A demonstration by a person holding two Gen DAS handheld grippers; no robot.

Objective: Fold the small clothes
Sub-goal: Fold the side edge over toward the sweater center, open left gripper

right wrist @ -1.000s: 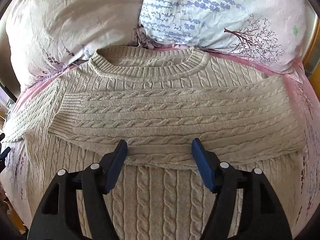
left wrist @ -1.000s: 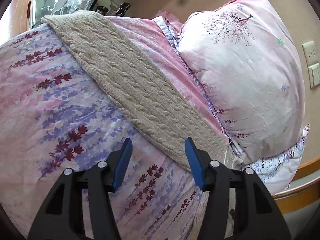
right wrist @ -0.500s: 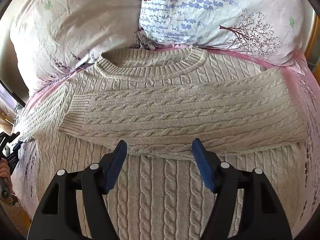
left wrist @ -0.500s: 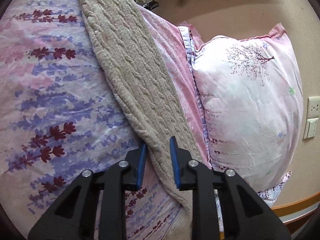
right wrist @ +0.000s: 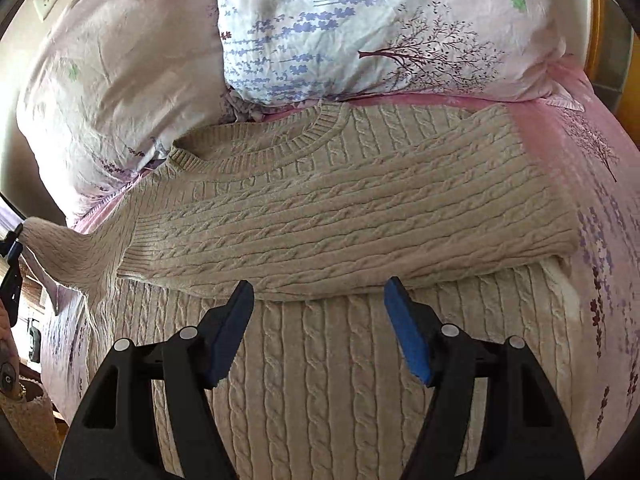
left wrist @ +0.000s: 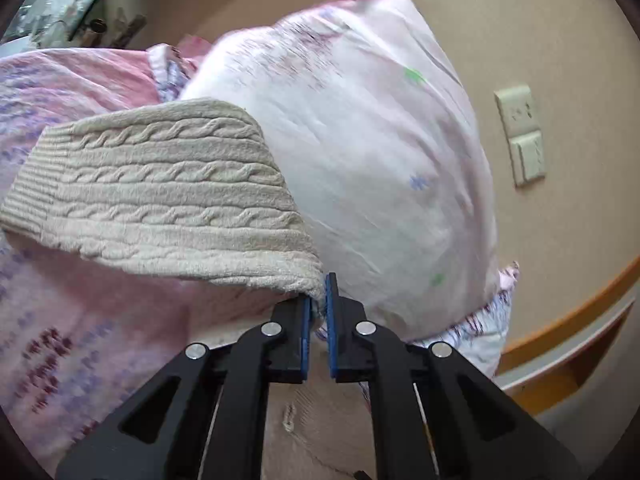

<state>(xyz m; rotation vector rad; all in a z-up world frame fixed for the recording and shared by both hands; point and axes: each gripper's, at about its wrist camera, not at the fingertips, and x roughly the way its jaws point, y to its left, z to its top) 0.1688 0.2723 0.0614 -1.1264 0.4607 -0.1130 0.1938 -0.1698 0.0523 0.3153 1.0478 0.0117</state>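
Observation:
A beige cable-knit sweater [right wrist: 340, 216] lies on the bed, neck toward the pillows, one sleeve folded across its chest. My left gripper [left wrist: 318, 300] is shut on the edge of the other sleeve [left wrist: 160, 200] and holds it lifted off the bedspread; the lifted sleeve also shows at the left edge of the right wrist view [right wrist: 68, 248], with the left gripper [right wrist: 12, 248] there. My right gripper [right wrist: 320, 300] is open and empty, hovering over the sweater's body just below the folded sleeve.
Two floral pillows [right wrist: 360, 28] [right wrist: 112, 92] stand at the head of the bed. The pink floral bedspread [left wrist: 72, 340] lies under the sweater. A wall with a socket and switch plate [left wrist: 520, 132] and a wooden bed frame [left wrist: 560, 320] are to the right.
My left gripper closed on the sleeve's edge and lifted it off the bedspread, swinging toward the pillow. My right gripper has stayed open over the sweater's body.

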